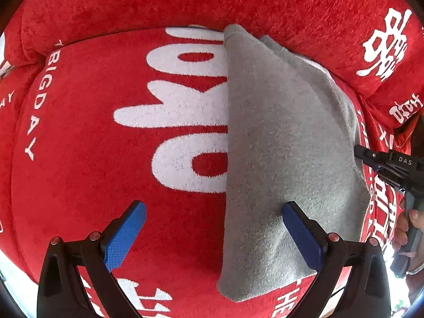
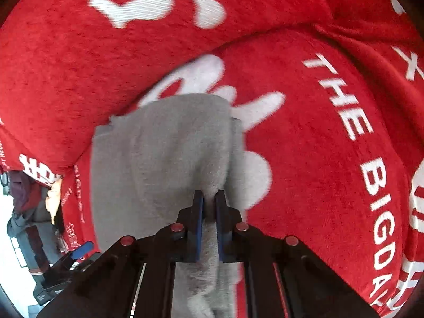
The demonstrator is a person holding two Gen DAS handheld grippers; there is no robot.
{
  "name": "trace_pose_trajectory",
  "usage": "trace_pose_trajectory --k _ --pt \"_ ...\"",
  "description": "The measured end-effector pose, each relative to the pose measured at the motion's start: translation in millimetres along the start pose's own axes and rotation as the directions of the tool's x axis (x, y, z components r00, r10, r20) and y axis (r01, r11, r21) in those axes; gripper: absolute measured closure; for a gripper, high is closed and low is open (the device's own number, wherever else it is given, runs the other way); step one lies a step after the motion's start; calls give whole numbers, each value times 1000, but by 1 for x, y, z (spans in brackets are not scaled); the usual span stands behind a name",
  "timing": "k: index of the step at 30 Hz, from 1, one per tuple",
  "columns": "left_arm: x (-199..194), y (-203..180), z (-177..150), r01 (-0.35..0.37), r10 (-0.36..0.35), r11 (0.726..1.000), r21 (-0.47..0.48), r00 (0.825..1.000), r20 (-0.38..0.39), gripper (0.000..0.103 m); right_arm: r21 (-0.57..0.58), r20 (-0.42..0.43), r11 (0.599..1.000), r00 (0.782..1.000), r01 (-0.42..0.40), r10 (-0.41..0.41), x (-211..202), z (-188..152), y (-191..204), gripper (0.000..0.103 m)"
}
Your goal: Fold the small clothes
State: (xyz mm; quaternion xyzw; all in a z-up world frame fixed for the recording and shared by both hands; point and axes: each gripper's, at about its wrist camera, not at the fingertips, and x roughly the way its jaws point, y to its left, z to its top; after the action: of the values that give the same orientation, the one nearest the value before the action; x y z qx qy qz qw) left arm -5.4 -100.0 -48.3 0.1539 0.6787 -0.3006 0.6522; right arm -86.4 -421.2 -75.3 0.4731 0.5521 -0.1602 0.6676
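A small grey cloth (image 1: 278,145) lies folded lengthwise on a red cushion with white lettering (image 1: 106,159). My left gripper (image 1: 214,228) is open and empty just above the cloth's near end; its right blue pad rests over the grey fabric, its left pad over the red cushion. In the right wrist view my right gripper (image 2: 209,206) is shut on the grey cloth (image 2: 164,153), pinching an edge of it between the blue pads. The right gripper also shows at the right edge of the left wrist view (image 1: 384,161).
A red backrest cushion (image 1: 212,2) rises behind the seat. Another red cushion with white characters (image 1: 384,50) sits at the right. Floor and dark clutter (image 2: 29,212) lie beyond the seat edge at the left of the right wrist view.
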Motion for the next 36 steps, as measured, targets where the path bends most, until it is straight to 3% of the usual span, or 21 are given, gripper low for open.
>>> trace_pose_trajectory --k 4,5,6,8,10,11,13,17,20,24,28,31,32,34,35,36 --pt "-1 0 3 48 -48 999 -9 999 2 0 78 28 993 996 -90 88 -13 -7 -24 90" --pt "0 2 5 66 -66 998 -15 998 2 0 88 29 989 993 -115 113 -17 -8 -30 82" --pt "0 4 7 93 -93 995 -24 996 2 0 94 24 987 991 -133 132 -19 -8 -34 58" --pt "2 8 11 166 -166 986 -35 986 -3 0 100 16 977 982 -188 188 -23 -8 -44 31" --pt "8 10 15 240 -241 970 -38 970 -30 0 97 2 964 968 -248 249 -23 -8 -48 31" --pt "13 11 18 266 -268 963 -38 962 -44 0 111 -26 945 950 -308 312 -19 -7 -52 31" --pt "20 10 21 300 -302 953 -32 951 -61 0 121 -61 932 935 -341 350 -13 -4 -57 31" --pt "34 0 23 426 -425 905 -19 898 -114 0 125 -131 910 903 -395 409 8 -3 -63 31" --pt "45 -9 23 479 -476 877 -16 866 -154 0 131 -145 878 867 -460 476 13 -1 -67 31" --pt "46 -12 24 477 -471 879 1 868 -157 0 137 -202 830 805 -541 558 28 4 -63 31" --pt "43 -4 25 503 -502 864 -35 852 -152 0 94 -235 802 770 -589 593 37 12 -48 31" --pt "42 -6 24 479 -479 877 -34 867 -139 0 94 -225 778 748 -622 625 47 17 -35 31" --pt "42 -9 22 456 -455 890 -22 880 -137 2 104 -213 775 747 -623 629 50 17 -33 35" --pt "40 -14 20 395 -392 919 3 913 -115 19 124 -203 803 777 -583 596 54 15 -30 53" --pt "38 -14 19 377 -374 926 15 922 -99 25 135 -205 824 799 -550 566 56 12 -30 63" --pt "35 -11 17 381 -379 924 16 922 -87 35 143 -200 834 810 -533 552 57 10 -30 66"
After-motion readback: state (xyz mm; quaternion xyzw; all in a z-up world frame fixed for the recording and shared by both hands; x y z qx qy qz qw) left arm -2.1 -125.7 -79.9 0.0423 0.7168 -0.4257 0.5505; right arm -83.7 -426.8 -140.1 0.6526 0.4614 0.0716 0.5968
